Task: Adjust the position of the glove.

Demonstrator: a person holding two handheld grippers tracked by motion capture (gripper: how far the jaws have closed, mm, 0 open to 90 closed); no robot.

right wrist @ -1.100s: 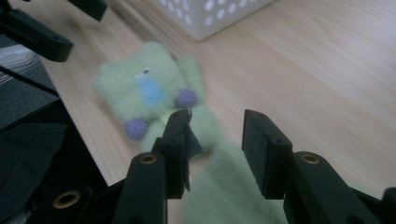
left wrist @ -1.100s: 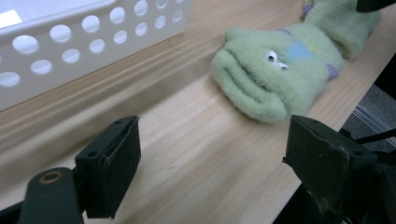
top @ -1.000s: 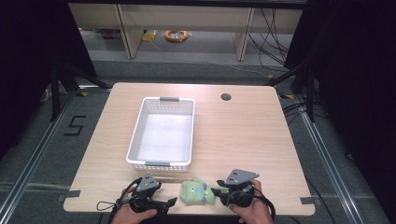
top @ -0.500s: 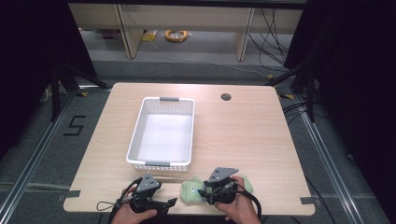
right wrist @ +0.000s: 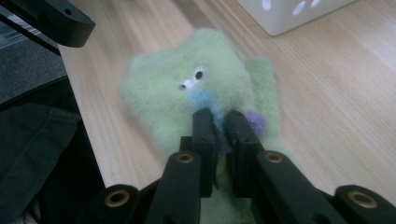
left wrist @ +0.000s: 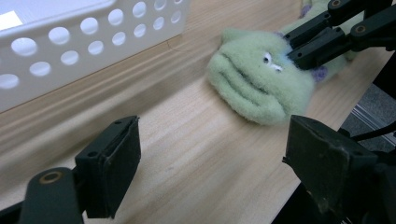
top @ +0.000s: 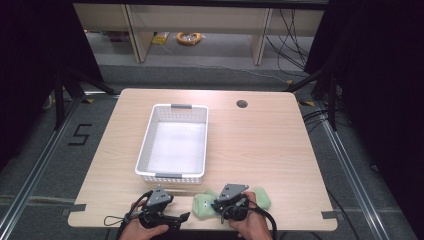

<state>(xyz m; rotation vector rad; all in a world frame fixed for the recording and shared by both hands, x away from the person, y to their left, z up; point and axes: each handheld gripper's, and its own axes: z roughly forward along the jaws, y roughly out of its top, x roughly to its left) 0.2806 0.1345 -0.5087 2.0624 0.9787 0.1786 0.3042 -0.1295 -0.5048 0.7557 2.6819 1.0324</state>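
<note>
Lying at the six o'clock edge of the counter [top: 260,145] is one green plush toy [top: 204,206], just beside the near end of the one white perforated basket [top: 145,150], which is sitting empty toward nine o'clock of the counter's middle. Two tongs are working here. The right tongs [right wrist: 219,123] are pinching down on the plush toy's back, jaws nearly closed on a fold of fabric behind its eyes. The left tongs [left wrist: 210,168] are hovering at eight o'clock of the toy, jaws spread wide and gripping nothing. One round cable hole [top: 242,104] is showing at one o'clock on the pale wood counter. Grey floor is surrounding it, with dark curtains at both sides and one yellow coil [top: 188,37] on the floor at twelve o'clock.
</note>
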